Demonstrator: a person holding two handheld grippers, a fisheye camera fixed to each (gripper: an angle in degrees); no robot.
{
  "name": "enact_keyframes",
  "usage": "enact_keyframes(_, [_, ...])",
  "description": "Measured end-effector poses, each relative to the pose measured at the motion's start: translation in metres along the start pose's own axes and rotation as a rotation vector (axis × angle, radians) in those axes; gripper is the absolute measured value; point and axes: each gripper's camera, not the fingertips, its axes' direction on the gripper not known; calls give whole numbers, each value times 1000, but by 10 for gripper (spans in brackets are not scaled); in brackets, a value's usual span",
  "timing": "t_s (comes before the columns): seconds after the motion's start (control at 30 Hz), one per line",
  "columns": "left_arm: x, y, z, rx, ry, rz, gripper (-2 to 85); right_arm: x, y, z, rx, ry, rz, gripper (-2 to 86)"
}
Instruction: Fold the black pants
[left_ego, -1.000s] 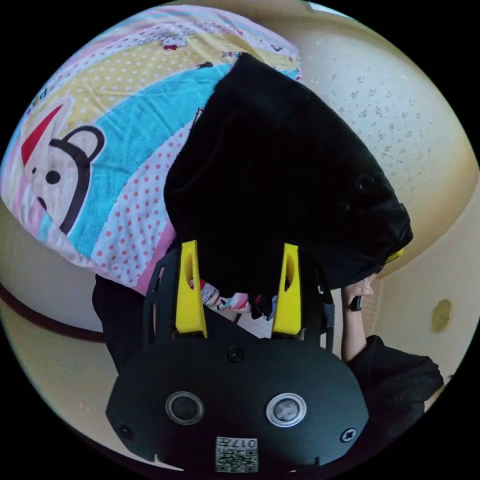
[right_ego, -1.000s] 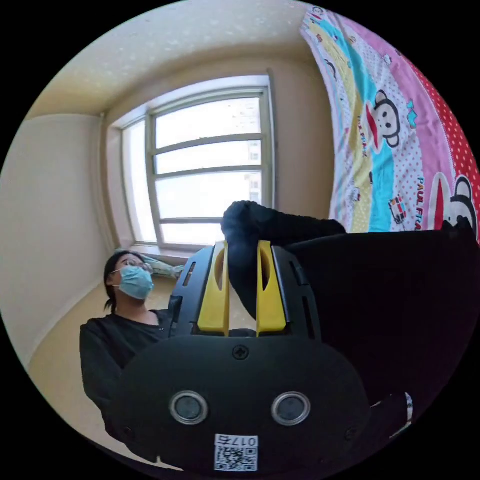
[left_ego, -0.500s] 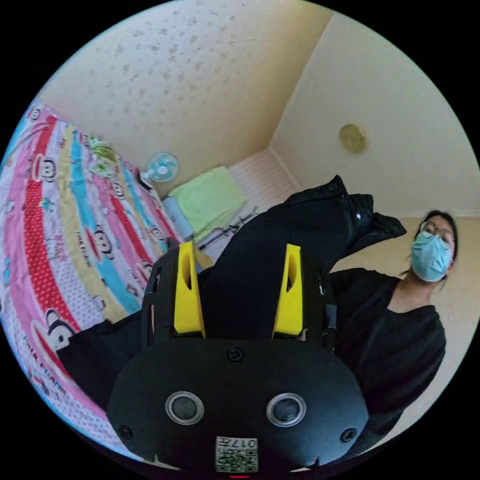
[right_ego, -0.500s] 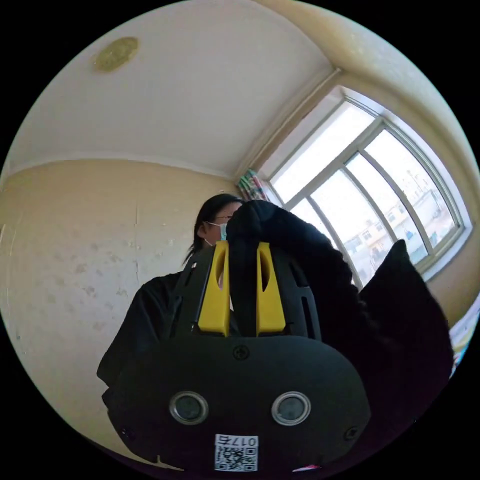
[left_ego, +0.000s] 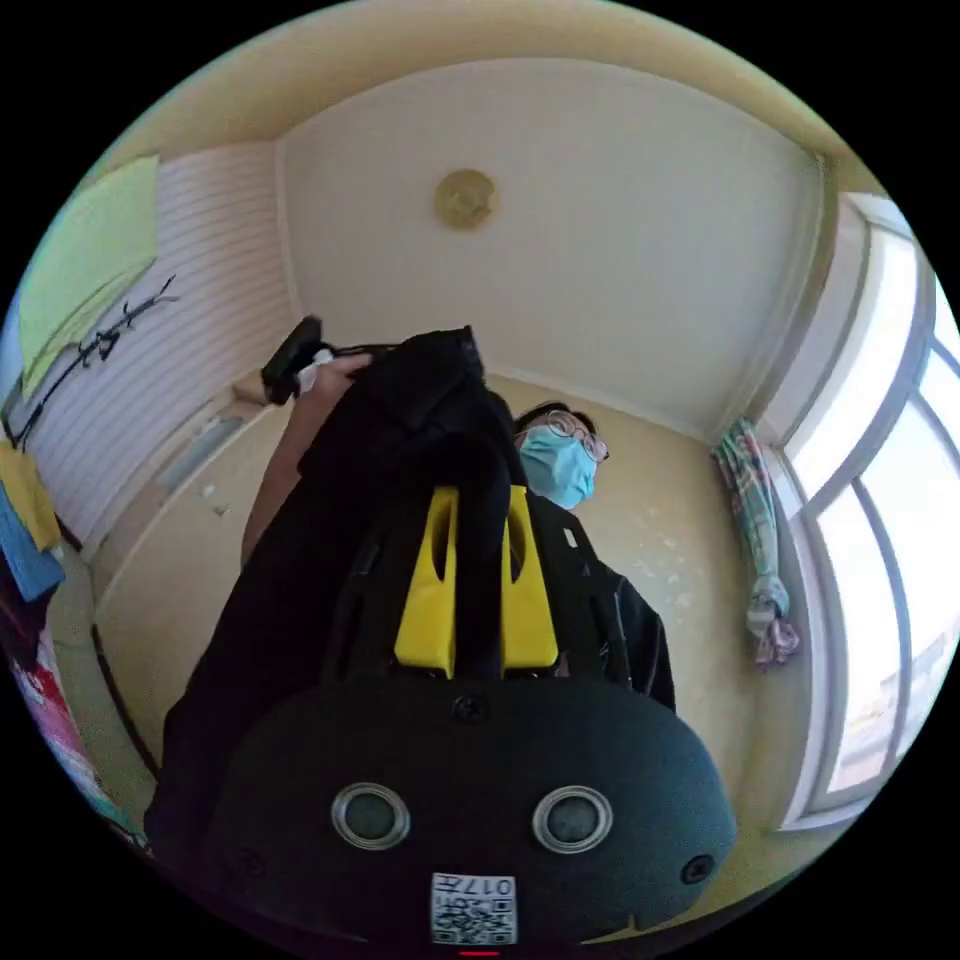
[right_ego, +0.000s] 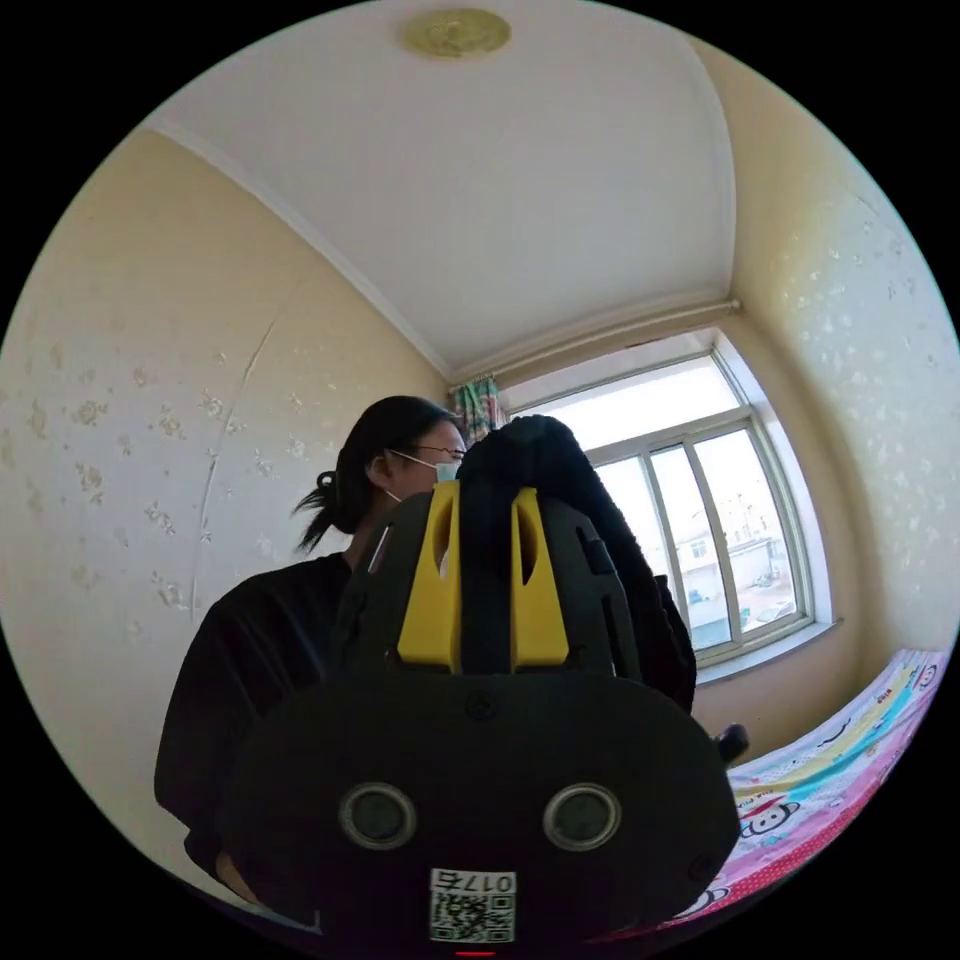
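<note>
risk: honestly the big one is a slip. Both claws have only a pinch of bunched cloth, so any tug sideways could pull the black pants (left_ego: 400, 470) out of one side and the whole thing drops in a heap.
other risk: my guess is the pants come down twisted, since the cloth hangs lumpy instead of flat. Then the fold starts crooked.
left claw (left_ego: 476, 580): yellow jaws nearly together, a thick ridge of black cloth squeezed between them and pressing on both.
right claw (right_ego: 484, 585): same deal, jaws close, with a rounded wad of the black pants (right_ego: 545, 470) poking up past the tips.
pants look: plain black, matte, heavy-ish fabric. In the left gripper view a wide fall of it runs down the left side of the claw; there's a seam or edge near the top, hard to say which part of the garment.
where they are: up in the air between the two claws, in front of the person (right_ego: 290, 640), off the bed (right_ego: 850, 740).
also: a hand (left_ego: 335, 370) is up by the pants in the left gripper view, holding something black.
progress: looks like lifting and shaking out, no fold made yet as far as I can judge.
</note>
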Motion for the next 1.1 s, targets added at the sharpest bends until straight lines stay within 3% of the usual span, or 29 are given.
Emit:
enact_keyframes(0.07, [65, -22, 32, -16, -209, 165, 56, -13, -2, -14, 103, 47, -29, 68])
enact_keyframes(0.13, [136, -57, 90, -88, -646, 363, 53, -8, -12, -23, 159, 43, -39, 68])
enact_keyframes(0.2, [166, -89, 117, -18, -930, 385, 52, 9, -29, -31, 192, 94, -36, 67])
enact_keyframes(0.33, [179, -195, 129, 58, -1473, 492, 52, 129, -94, -46, 128, 502, 131, 70])
enact_keyframes(0.47, [125, -332, 53, 90, -1962, 404, 69, 346, -132, -82, -86, 918, 310, 88])
enact_keyframes(0.53, [91, -369, -41, 171, -2174, 68, 85, 405, -99, -110, -141, 1116, 497, 110])
enact_keyframes(0.6, [72, -350, -107, 202, -2237, -168, 88, 435, -43, -130, -181, 1229, 541, 117])
enact_keyframes(0.7, [33, -261, -200, 176, -2265, -408, 92, 478, 88, -154, -469, 1210, 607, 110])
enact_keyframes(0.77, [-1, -182, -255, 91, -2245, -632, 94, 497, 232, -178, -741, 1238, 764, 106])
enact_keyframes(0.8, [-26, -120, -290, 40, -2218, -838, 96, 499, 271, -184, -809, 1227, 820, 106])
enact_keyframes(0.87, [-58, -20, -330, 10, -2102, -1154, 99, 493, 421, -206, -1011, 1123, 1097, 111])
enact_keyframes(0.93, [-89, 102, -351, 77, -1888, -1412, 100, 475, 511, -211, -1078, 1039, 1236, 114])
enact_keyframes(1.03, [-102, 189, -346, 180, -1828, -1483, 100, 449, 605, -204, -1039, 964, 1356, 115])
enact_keyframes(1.1, [-99, 209, -341, 178, -1886, -1471, 101, 443, 639, -193, -931, 900, 1396, 115])
